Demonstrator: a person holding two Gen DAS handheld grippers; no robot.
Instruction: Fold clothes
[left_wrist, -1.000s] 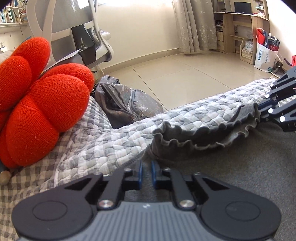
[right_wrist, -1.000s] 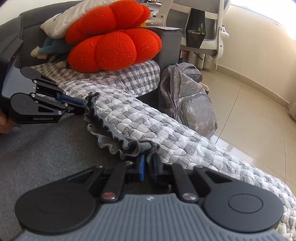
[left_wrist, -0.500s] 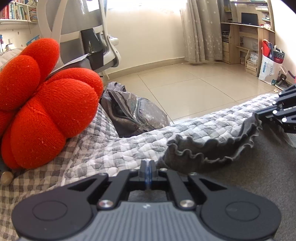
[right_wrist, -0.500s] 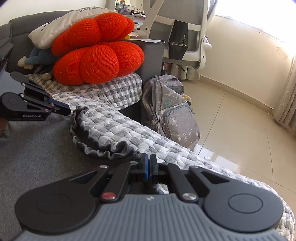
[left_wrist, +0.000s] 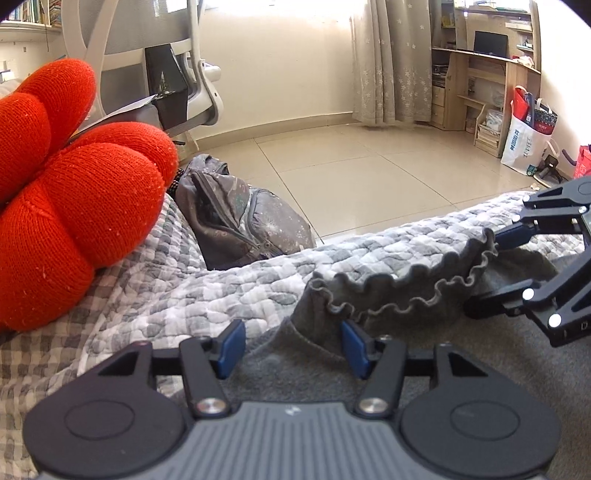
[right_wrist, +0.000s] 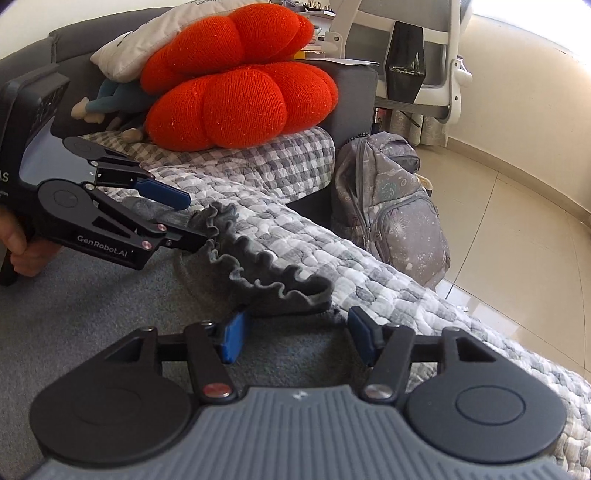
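Left wrist view | grey garment (left_wrist: 388, 291) lay on quilt (left_wrist: 221, 280), frilled hem bunched between both tongs | left gripper (left_wrist: 291, 343) and right gripper (right_wrist: 295, 338) gaped wide, holding nothing | judged: between grips; next needs hem corners pinched.

Red cushion (right_wrist: 240, 99) on checked quilt (right_wrist: 295, 162); backpack (right_wrist: 391, 210) on floor.

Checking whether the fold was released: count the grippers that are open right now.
2. The left gripper is open at the near corner of the grey ruffle-edged garment; the right gripper is open at its other corner.
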